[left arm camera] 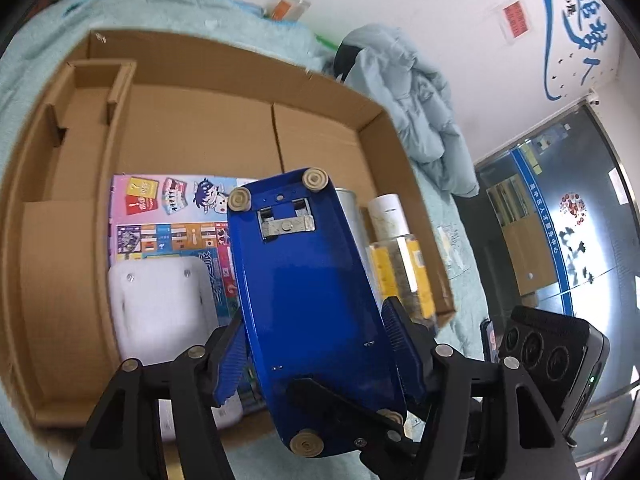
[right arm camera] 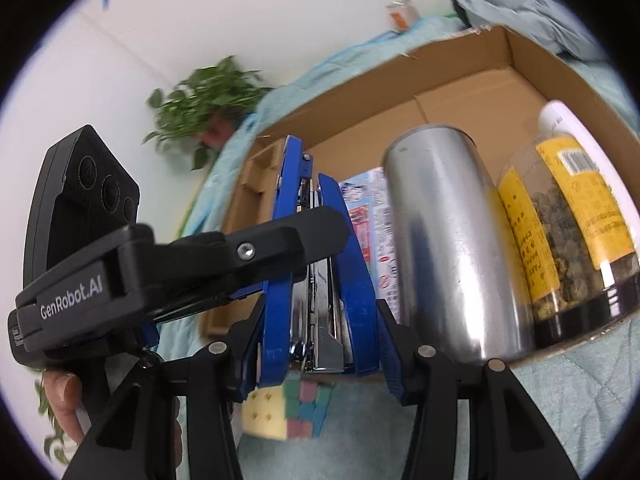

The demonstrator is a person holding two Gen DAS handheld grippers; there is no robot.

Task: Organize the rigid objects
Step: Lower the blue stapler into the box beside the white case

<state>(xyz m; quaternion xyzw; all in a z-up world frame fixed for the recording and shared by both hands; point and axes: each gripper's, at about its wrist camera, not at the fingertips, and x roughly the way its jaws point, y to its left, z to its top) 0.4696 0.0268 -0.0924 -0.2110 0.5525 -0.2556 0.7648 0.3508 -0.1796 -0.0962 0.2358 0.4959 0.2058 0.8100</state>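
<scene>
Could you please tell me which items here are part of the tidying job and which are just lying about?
Part of the job:
- blue stapler, gripped by both the left hand-held gripper and the right hand-held gripper
- cardboard box
- metal can
- yellow-labelled jar
- board game

Lying about:
- potted plant
- quilted jacket

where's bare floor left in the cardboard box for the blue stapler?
Bare: box floor between the far wall, the cardboard divider and the game board. Crowded: near right corner, with steel can, yellow-label jar, white bottle. White block covers near left.
</scene>
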